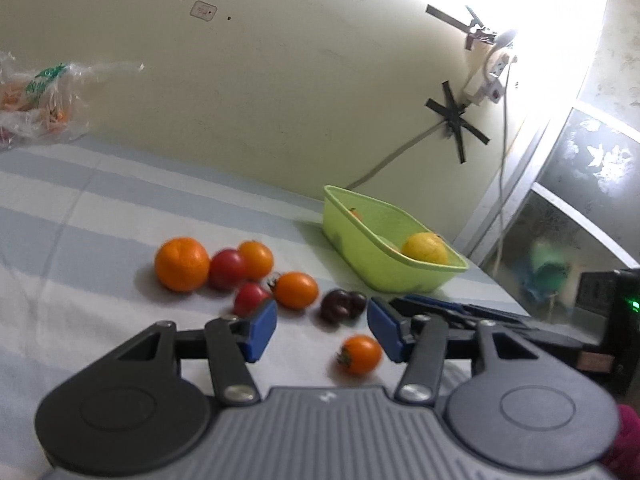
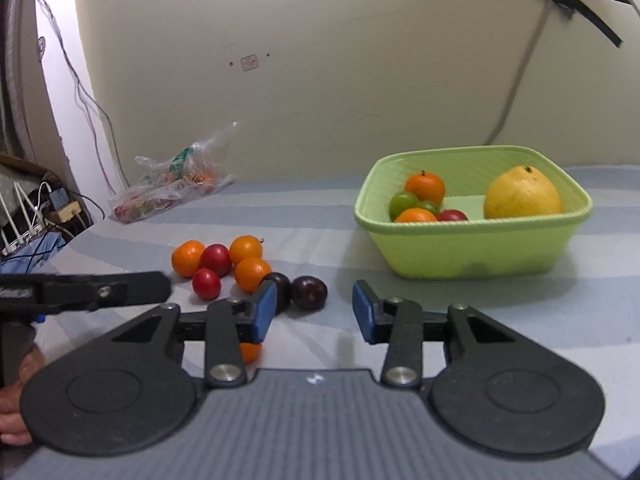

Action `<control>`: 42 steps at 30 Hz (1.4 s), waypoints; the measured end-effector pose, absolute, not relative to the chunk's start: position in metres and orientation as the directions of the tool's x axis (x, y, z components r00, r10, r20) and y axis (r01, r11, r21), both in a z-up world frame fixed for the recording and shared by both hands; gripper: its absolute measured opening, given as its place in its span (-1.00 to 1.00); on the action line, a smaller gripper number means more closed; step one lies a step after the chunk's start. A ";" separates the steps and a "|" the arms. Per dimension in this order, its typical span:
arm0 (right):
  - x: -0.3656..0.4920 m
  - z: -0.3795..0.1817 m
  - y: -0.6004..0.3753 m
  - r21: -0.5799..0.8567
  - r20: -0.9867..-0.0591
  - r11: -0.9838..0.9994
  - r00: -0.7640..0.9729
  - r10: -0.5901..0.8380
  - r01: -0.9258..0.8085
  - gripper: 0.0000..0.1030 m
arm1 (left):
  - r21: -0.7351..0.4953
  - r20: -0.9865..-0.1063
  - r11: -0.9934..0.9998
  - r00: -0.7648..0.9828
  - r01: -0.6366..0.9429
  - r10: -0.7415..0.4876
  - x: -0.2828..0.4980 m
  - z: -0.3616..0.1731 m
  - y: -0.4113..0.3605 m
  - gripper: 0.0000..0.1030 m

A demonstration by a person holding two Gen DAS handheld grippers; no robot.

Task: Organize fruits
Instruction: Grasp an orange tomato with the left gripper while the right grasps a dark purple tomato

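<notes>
holding citrus, plums, big yellow fruit [image 2: 522, 192]: green basket [image 2: 472, 252]; both jaws apart, empty

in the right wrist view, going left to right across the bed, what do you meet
plastic bag → cluster of orange and red fruits → two dark plums → green basket with the big yellow fruit at its right end

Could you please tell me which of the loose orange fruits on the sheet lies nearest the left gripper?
The small orange fruit lying alone just before the left gripper; the other oranges sit clustered farther back.
</notes>
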State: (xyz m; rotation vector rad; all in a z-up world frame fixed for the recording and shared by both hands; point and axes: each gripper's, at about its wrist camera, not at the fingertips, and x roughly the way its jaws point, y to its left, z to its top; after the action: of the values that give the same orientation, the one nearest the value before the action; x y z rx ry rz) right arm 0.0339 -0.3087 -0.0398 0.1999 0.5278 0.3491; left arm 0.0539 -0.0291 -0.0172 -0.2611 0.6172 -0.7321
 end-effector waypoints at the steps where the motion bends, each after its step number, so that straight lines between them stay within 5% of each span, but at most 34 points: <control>1: 0.035 -0.039 -0.307 0.271 -0.455 0.919 0.803 0.385 -0.288 -0.19 | -0.431 -0.436 0.720 0.573 0.544 -0.694 0.059 -0.016 -0.030 -0.05; 18: 0.052 -0.037 -0.298 0.159 -0.489 0.916 0.777 0.397 -0.369 -0.27 | -0.319 -0.548 0.685 0.462 0.655 -0.698 0.108 -0.008 -0.069 -0.21; 29: 0.054 -0.031 -0.252 -0.146 -0.552 0.823 0.736 0.393 -0.549 -0.41 | -0.379 -0.605 0.678 0.386 0.630 -0.696 0.129 -0.018 -0.061 -0.26; 42: 0.064 -0.029 -0.263 -0.234 -0.611 0.769 0.705 0.359 -0.595 -0.39 | -0.209 -0.667 0.702 0.426 0.681 -0.611 0.111 -0.009 -0.093 0.01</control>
State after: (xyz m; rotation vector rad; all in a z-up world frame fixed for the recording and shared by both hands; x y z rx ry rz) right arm 0.0636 -0.2629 -0.0294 -0.4396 0.5741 0.5492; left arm 0.1112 -0.0933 -0.0095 0.0975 0.7912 -0.8090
